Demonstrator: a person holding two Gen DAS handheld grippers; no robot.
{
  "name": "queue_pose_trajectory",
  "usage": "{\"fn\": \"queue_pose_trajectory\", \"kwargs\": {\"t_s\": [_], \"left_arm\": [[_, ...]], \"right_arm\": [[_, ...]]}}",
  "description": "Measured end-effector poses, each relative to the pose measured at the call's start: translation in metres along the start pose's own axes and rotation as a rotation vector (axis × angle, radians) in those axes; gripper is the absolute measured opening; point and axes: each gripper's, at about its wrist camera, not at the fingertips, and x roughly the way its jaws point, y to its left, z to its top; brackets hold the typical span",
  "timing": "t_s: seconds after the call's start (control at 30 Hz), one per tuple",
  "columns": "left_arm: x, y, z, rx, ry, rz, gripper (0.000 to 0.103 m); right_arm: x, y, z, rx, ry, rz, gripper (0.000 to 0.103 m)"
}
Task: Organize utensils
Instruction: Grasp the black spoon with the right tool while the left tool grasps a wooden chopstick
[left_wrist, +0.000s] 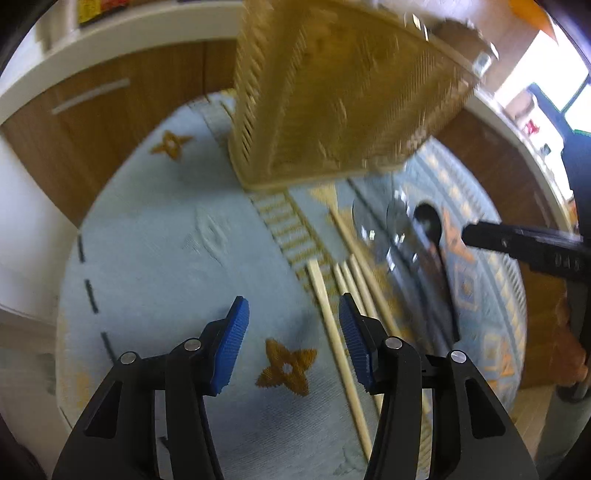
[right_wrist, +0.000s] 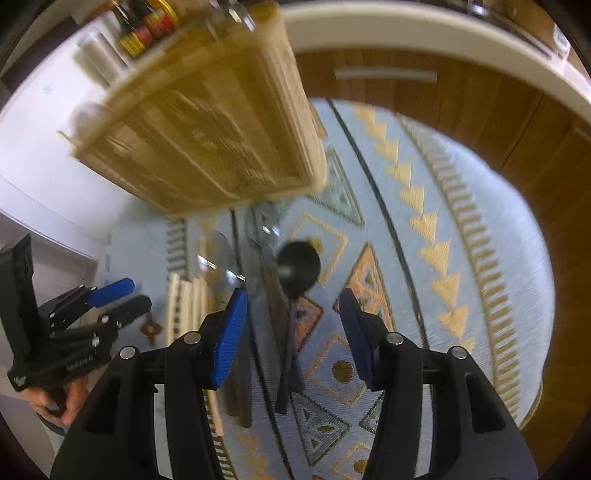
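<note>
We see our left gripper spread and empty over the cloth. Chopsticks lie lengthwise beside it, and blur smears the metal utensils. The black spoon sits between our spread, empty right gripper, bowl toward the basket.

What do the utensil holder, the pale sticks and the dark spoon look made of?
Utensil holder: tan slatted walls with a woven look, probably bamboo or plastic imitation; blur leaves it open.
Pale sticks: light, matte, straight, likely wood or bamboo chopsticks.
Dark spoon: black, dull sheen with small highlight, probably plastic or lacquered wood.
</note>
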Motion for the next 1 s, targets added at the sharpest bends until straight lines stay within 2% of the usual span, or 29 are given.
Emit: {"fn": "queue_pose_trajectory", "kwargs": {"t_s": [0.2,0.27,0.47,0.53,0.6,0.73,0.83,0.87,1.0], "left_arm": [[0.012,-0.014,-0.005,0.073,0.001,0.106,0.046],[0.012,-0.018,-0.007,0.093,-0.006,0.129,0.045],[0.01,-0.026,-0.008,0.106,-0.021,0.137,0.045],[0.01,-0.028,-0.007,0.108,-0.022,0.137,0.045],[0.011,-0.028,-0.008,0.111,-0.024,0.135,0.044],[0.007,-0.022,-0.009,0.113,-0.022,0.127,0.043],[0.006,-0.02,-0.011,0.107,-0.017,0.135,0.043],[0.006,-0.018,-0.01,0.104,-0.007,0.143,0.039],[0.006,-0.018,-0.009,0.12,0.013,0.164,0.041]], "right_arm": [[0.021,0.0,0.002,0.003,0.033,-0.005,0.037],[0.025,0.004,0.001,-0.008,0.039,-0.013,0.037],[0.04,0.014,-0.007,-0.053,0.055,-0.048,0.029],[0.04,0.017,-0.01,-0.059,0.054,-0.052,0.019],[0.038,0.014,-0.013,-0.051,0.061,-0.048,0.015],[0.035,0.009,-0.017,-0.048,0.065,-0.084,0.015],[0.035,0.006,-0.021,-0.043,0.068,-0.071,0.015],[0.035,0.005,-0.022,-0.046,0.068,-0.073,0.015],[0.036,0.006,-0.017,-0.067,0.069,-0.089,0.015]]}}
